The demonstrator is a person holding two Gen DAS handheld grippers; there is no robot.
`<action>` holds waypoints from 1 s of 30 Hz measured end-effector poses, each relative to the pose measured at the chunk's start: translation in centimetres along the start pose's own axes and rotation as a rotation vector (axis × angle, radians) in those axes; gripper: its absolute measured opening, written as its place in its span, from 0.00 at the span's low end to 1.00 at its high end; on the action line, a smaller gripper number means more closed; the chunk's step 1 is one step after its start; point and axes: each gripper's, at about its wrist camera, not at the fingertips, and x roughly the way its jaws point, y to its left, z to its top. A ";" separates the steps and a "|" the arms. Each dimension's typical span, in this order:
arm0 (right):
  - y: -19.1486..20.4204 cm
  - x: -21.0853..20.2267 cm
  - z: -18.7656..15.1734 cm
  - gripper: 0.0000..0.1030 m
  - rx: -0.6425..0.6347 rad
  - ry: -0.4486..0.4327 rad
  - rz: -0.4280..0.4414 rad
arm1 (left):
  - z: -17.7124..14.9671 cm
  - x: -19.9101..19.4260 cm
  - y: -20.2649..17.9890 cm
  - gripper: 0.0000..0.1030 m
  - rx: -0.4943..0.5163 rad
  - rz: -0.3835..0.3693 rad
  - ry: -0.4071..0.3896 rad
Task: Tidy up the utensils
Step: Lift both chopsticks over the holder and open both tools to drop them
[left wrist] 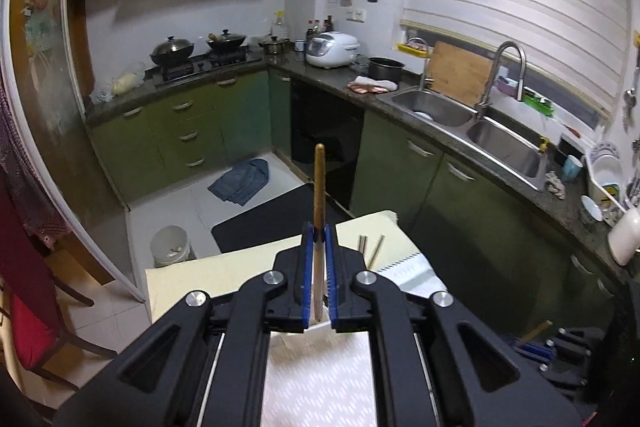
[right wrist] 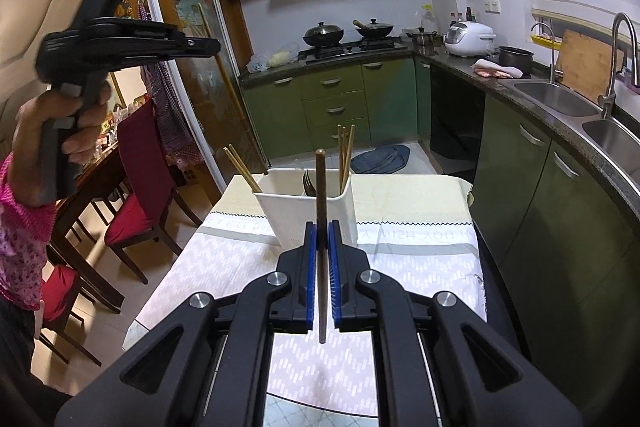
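A white utensil holder [right wrist: 306,213] is seen standing on the cloth-covered counter [right wrist: 420,259] in the right wrist view. Part of the sorting is judged to be done: two chopsticks [right wrist: 242,163] lean out of its left compartment, a fork [right wrist: 308,183] stands in the middle one, and several more chopsticks [right wrist: 346,153] rise from the right one.

The right tongs [right wrist: 322,239] are closed on a dark brown chopstick [right wrist: 320,187], which is held upright in front of the holder, above the counter and not yet inside any compartment. The left tongs [left wrist: 319,239] are likewise closed on a lighter wooden chopstick [left wrist: 319,183], which is carried high; in the right wrist view that tool is seen raised well to the left of the holder.

What remains, by this evidence, is the placing of both held chopsticks. Two thin sticks [left wrist: 370,249] are seen past the left tongs; whether they lie loose or stand in the holder cannot be told.
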 end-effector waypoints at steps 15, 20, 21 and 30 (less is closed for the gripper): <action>-0.3 0.5 0.5 0.07 0.016 -0.014 0.009 | -4.2 7.9 1.1 0.06 -0.001 0.025 0.114; 0.4 1.3 2.8 0.07 0.019 -0.054 0.016 | -6.4 8.5 1.8 0.38 -0.003 0.020 0.134; 0.7 1.5 3.3 0.07 0.019 -0.065 0.019 | -6.9 8.1 1.8 0.42 0.002 0.020 0.119; 2.4 2.9 10.3 0.07 0.023 -0.228 0.006 | -12.5 0.0 3.5 0.70 -0.068 0.024 -0.070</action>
